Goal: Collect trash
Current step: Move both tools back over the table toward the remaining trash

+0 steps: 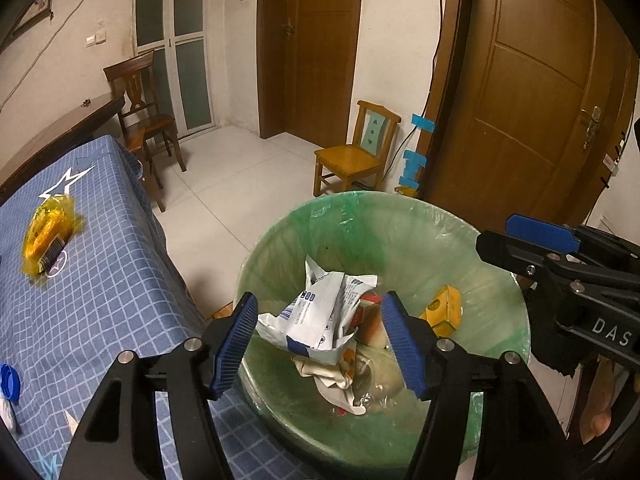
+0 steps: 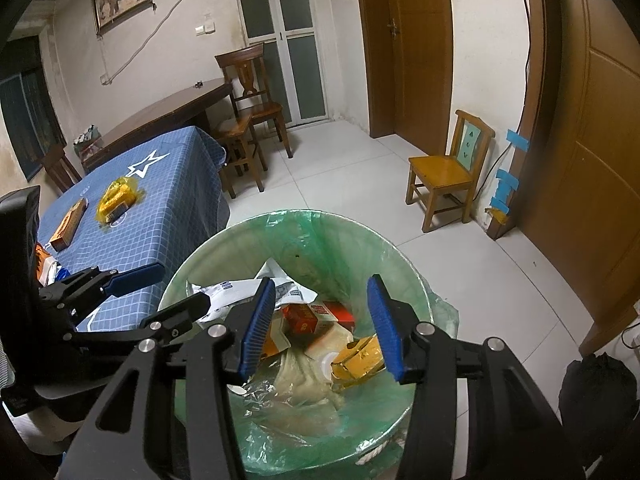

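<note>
Hovering over the green-lined trash bin (image 1: 400,216), both left gripper (image 1: 320,336) and right gripper (image 2: 322,324) gape empty, while the yellow wrapper (image 1: 48,232), long axis toward the table's far edge, lies nearer the left.

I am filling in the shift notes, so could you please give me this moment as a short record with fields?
Bin: green-lined trash bin beside the table, both claws above it
In bin: white crumpled wrapper, red carton, yellow box
Left claw: open, nothing gripped, white wrapper below it
Right claw: open, nothing gripped
On table: yellow wrapper, brown box, blue cap
Left to collect: items on table
</note>
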